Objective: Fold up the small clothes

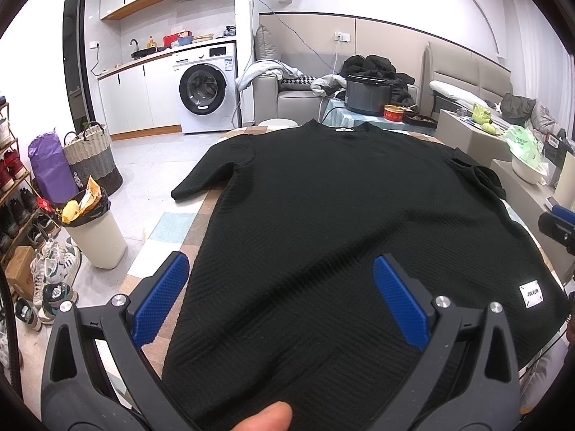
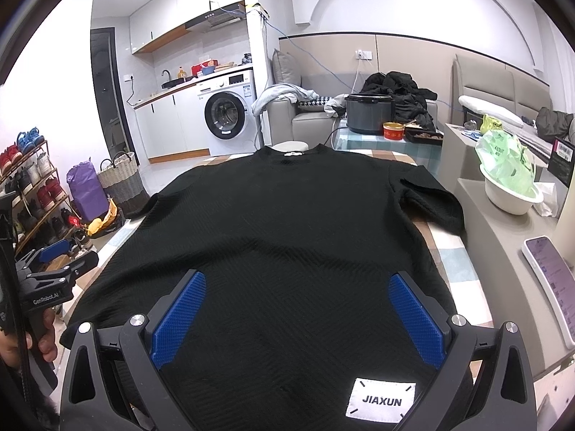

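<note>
A black shirt [image 1: 323, 208] lies spread flat on the counter [image 1: 201, 215], collar at the far edge, hem at the near edge where the person stands. It seems to be laid out this way so both sides and the sleeves can be folded inward from a smooth start. The left sleeve [image 1: 205, 176] hangs partly over the counter's left edge; the right sleeve [image 2: 427, 201] lies rumpled near the right edge. A white label [image 2: 381, 400] sits at the hem near the near right corner.

The left tongs [image 1: 280, 301] hover above the hem toward the near left corner, jaws wide apart and holding nothing; a thumb [image 1: 262, 418] shows at the bottom of the left wrist view. The right tongs [image 2: 296, 316] hang over the hem by the label, also spread open and empty. Both point forward along the shirt toward the collar, roughly level and side by side, which looks like a ready pose before taking the hem or the sides. Whether the blue pads [image 2: 179, 319] touch the cloth cannot be told. In the right wrist view a hand [image 2: 21, 344] grips the handle of the left tongs beside the counter's left edge.

No fold looks made yet.
</note>
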A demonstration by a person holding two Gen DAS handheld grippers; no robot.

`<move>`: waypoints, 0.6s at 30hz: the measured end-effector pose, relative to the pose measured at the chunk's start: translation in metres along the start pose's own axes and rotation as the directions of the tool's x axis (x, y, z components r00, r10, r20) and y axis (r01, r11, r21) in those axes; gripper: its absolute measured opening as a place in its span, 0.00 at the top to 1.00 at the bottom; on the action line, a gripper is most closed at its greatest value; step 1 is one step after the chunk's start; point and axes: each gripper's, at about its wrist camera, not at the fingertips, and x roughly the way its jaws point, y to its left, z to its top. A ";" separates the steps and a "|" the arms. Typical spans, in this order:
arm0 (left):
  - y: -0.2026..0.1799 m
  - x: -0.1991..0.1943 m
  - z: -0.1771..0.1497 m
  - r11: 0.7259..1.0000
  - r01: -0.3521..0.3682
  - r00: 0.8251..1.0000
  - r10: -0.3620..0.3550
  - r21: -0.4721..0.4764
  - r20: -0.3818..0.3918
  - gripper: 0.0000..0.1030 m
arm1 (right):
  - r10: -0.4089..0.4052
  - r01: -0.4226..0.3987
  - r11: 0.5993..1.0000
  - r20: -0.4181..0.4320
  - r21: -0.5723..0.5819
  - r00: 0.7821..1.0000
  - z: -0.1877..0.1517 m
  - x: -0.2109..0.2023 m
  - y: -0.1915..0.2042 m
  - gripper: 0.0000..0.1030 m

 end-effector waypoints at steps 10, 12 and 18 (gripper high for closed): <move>0.007 0.016 0.003 1.000 0.003 1.000 -0.003 -0.008 -0.002 0.01 | -0.039 0.040 0.998 -0.034 0.053 0.999 0.001 0.009 -0.018 0.00; 0.009 0.020 0.004 1.000 0.005 1.000 -0.005 -0.016 -0.011 0.01 | -0.049 0.052 0.995 -0.038 0.085 0.998 0.001 0.012 -0.027 0.00; 0.019 0.044 0.021 0.998 0.025 0.999 -0.027 -0.053 -0.038 0.01 | -0.061 0.068 0.988 -0.062 0.135 0.996 0.012 0.021 -0.044 0.00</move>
